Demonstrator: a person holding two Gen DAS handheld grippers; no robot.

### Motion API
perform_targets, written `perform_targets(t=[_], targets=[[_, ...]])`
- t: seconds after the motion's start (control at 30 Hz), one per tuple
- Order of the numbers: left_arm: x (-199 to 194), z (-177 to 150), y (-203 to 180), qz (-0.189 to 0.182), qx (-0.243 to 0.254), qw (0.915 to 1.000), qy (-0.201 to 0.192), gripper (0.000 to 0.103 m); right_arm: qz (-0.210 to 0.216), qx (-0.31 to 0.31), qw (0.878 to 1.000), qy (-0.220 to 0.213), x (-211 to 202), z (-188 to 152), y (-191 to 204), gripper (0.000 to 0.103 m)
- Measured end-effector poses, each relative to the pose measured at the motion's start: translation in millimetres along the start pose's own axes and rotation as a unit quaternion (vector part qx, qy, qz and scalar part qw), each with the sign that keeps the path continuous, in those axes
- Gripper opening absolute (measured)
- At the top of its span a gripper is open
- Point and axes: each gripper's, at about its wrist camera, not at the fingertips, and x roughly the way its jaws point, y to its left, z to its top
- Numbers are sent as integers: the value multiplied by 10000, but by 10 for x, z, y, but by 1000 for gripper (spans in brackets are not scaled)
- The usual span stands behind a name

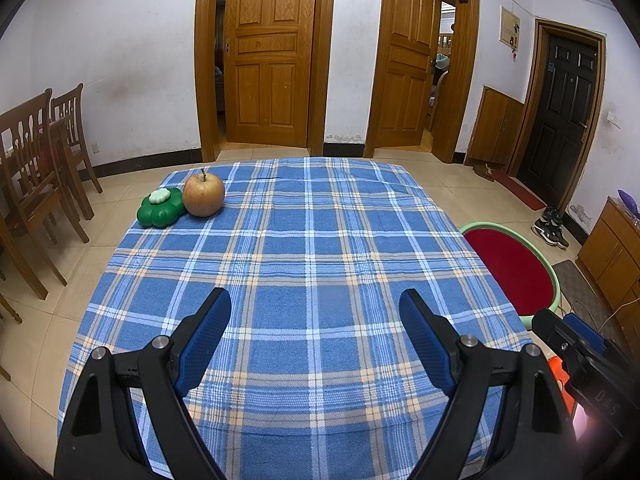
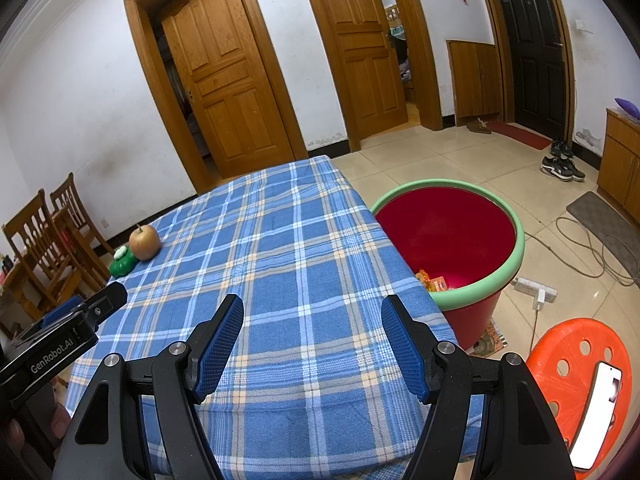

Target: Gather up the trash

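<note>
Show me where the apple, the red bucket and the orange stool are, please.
apple (image 1: 203, 195): left wrist view, middle of its skin.
red bucket (image 2: 516, 256): right wrist view, green rim at the right.
orange stool (image 2: 572, 344): right wrist view, bare seat beside the phone.

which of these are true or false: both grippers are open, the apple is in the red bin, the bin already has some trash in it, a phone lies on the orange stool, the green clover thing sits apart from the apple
1. Both grippers are open. True: the left gripper and the right gripper each show spread fingers holding nothing.
2. The apple is in the red bin. False: the apple stands on the blue plaid tablecloth.
3. The bin already has trash in it. True: orange wrappers lie at the bottom of the red bin.
4. A phone lies on the orange stool. True: the phone rests on the orange stool.
5. The green clover thing sits apart from the apple. False: the green clover-shaped object appears to touch it.
</note>
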Motion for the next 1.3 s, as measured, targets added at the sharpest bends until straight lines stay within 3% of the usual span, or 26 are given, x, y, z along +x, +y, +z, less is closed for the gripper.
perform_targets(t=[1.3], targets=[[15, -18, -9, -3, -6, 10000, 26, 85, -13, -27, 10000, -44, -6, 25, 39, 73]])
